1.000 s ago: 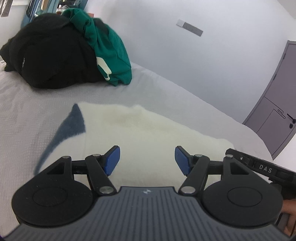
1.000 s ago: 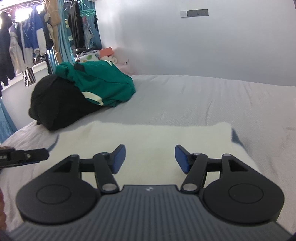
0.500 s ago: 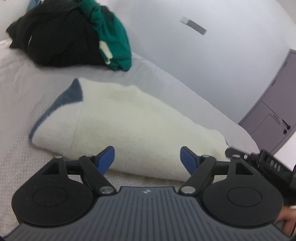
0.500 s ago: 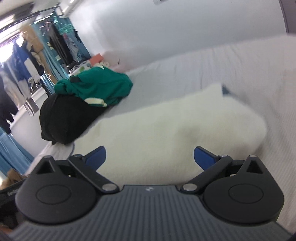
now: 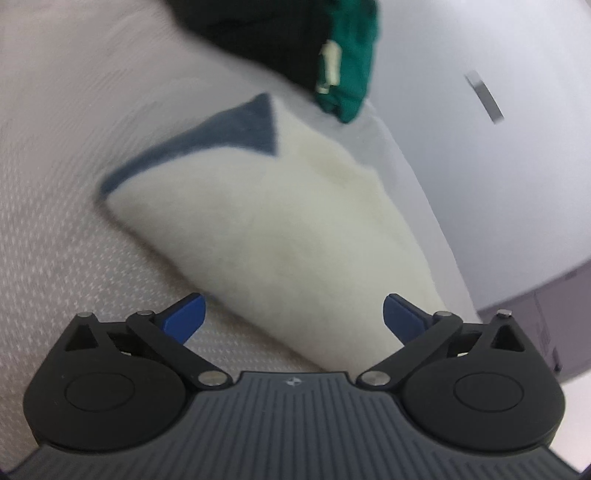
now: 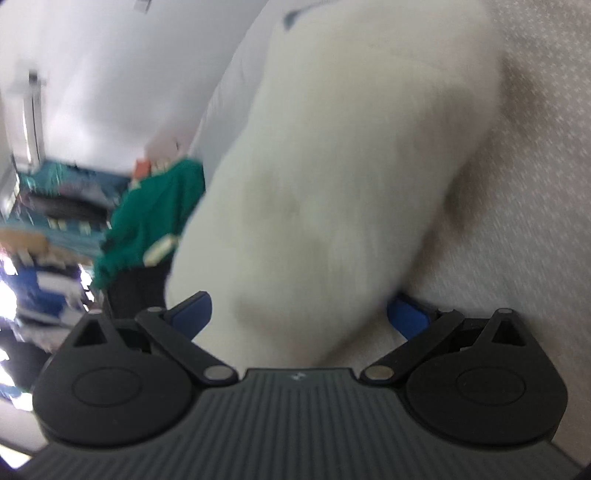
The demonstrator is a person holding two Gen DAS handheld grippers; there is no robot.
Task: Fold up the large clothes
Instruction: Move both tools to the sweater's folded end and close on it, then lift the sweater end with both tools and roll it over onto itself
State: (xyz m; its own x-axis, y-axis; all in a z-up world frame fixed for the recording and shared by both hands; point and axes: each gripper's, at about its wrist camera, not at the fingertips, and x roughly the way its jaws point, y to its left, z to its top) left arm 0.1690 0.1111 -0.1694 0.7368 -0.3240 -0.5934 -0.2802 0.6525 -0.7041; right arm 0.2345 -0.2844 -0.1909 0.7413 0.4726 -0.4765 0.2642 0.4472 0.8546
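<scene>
The fleece [image 5: 280, 236], cream with a slate-blue corner, lay folded on the bed [image 5: 55, 192]. In the left wrist view it stretched ahead of the left gripper [image 5: 293, 314], its near edge reaching in between the blue pads. The blue corner [image 5: 255, 125] sat at the far end, up and to the left of the gripper.

Left gripper: jaws opening, spread wide. The fleece edge lay between the pads without either pad pressing on it. The left pad [image 5: 184, 314] stood over bare bedsheet; the right pad [image 5: 402, 317] was just beside the fleece edge. Whether it touched could not be told.

Right gripper [image 6: 299, 312]: jaws fully spread, nothing clamped. In the right wrist view the fleece [image 6: 332, 184] filled the middle of the frame and ran right up to the gripper body, between the two pads. Its near end hid part of the right pad [image 6: 406, 314]; the left pad [image 6: 192, 310] stood clear at the fleece's left edge. The view was motion-blurred.

Beyond the fleece, a green garment [image 5: 351, 62] lay against a black one [image 5: 258, 29], well ahead of the left gripper. From the right gripper the green garment [image 6: 147, 214] appeared ahead to the left. A pale wall [image 5: 480, 166] rose behind the bed, with a grey door [image 5: 546, 325] to the left gripper's right.
</scene>
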